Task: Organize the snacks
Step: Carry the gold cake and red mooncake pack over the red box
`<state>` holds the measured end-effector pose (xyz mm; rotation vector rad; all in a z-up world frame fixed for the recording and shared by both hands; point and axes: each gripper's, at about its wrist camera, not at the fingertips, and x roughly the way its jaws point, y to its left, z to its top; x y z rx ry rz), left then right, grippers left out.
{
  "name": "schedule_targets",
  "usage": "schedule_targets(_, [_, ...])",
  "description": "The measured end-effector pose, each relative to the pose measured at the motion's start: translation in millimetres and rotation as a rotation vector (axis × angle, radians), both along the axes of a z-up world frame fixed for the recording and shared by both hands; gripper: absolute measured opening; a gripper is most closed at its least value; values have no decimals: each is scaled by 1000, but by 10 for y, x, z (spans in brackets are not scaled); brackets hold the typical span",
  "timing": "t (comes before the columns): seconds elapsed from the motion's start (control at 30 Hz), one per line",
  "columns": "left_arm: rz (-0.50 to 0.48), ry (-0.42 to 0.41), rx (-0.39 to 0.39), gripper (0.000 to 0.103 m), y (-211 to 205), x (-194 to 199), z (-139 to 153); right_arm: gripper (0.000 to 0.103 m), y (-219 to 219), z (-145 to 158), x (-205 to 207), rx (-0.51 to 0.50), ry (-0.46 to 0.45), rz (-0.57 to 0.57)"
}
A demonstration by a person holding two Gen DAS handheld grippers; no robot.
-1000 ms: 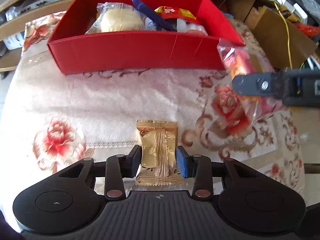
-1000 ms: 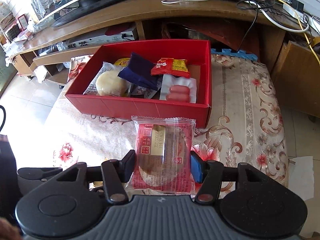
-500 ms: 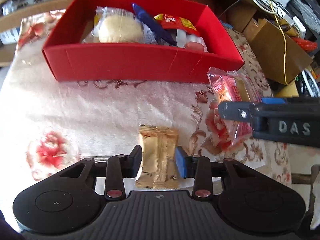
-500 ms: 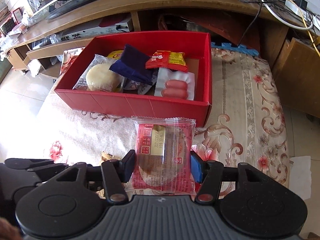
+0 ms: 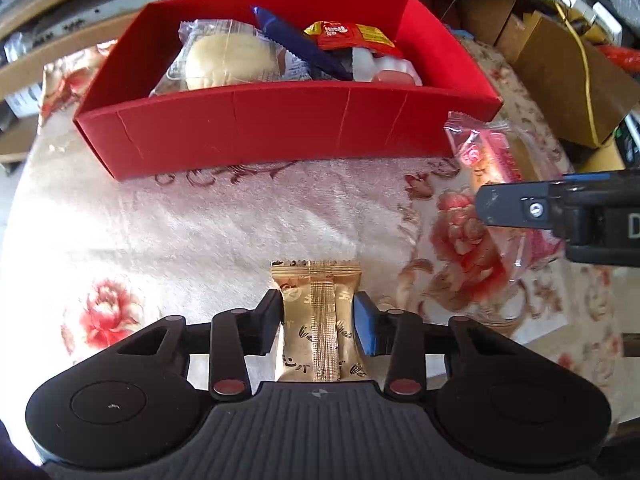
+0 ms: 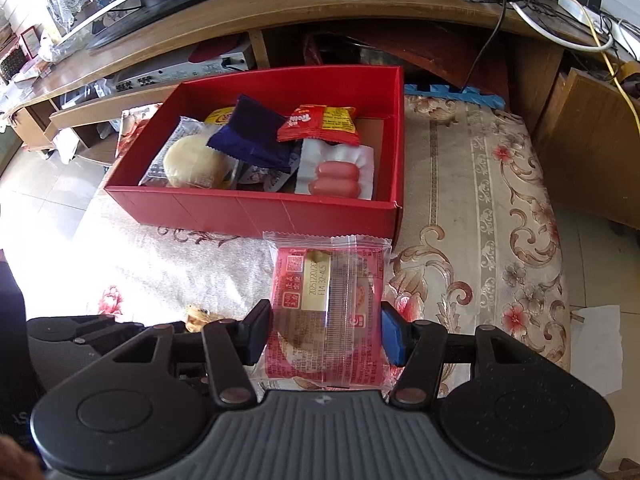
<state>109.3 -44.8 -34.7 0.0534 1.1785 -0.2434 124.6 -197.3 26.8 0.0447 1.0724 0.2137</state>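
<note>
My left gripper point(image 5: 318, 312) is shut on a gold snack packet point(image 5: 318, 320), held just above the flowered cloth in front of the red box point(image 5: 280, 136). My right gripper point(image 6: 326, 328) is shut on a red and clear snack packet point(image 6: 328, 308), held near the box's front right corner; the packet also shows in the left wrist view point(image 5: 486, 156). The red box point(image 6: 256, 208) holds a round bun point(image 6: 196, 162), a dark blue packet point(image 6: 252, 136), a red and yellow packet point(image 6: 320, 122) and a sausage pack point(image 6: 336, 176).
The table has a flowered cloth point(image 6: 480, 216). A wooden TV stand point(image 6: 280, 12) with cables stands behind the box. A cardboard box point(image 5: 568, 76) is at the right. Tiled floor point(image 6: 592, 320) lies to the right of the table.
Both grippers have moved closer to the red box with their packets. The right gripper has risen a little and the box looms larger in its view.
</note>
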Motion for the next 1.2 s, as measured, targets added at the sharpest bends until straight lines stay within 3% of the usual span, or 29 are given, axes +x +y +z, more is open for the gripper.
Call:
schedule_targets(0.1, [-7, -8, 8, 46, 10, -29, 16, 51, 3, -2, -6, -4, -2, 1])
schedule_targets(0.53, [23, -67, -88, 46, 122, -24, 348, 52, 33, 12, 8, 5, -8, 9])
schedule_targets(1.2, [90, -176, -112, 46, 265, 232, 714, 52, 177, 288, 280, 71, -72, -9])
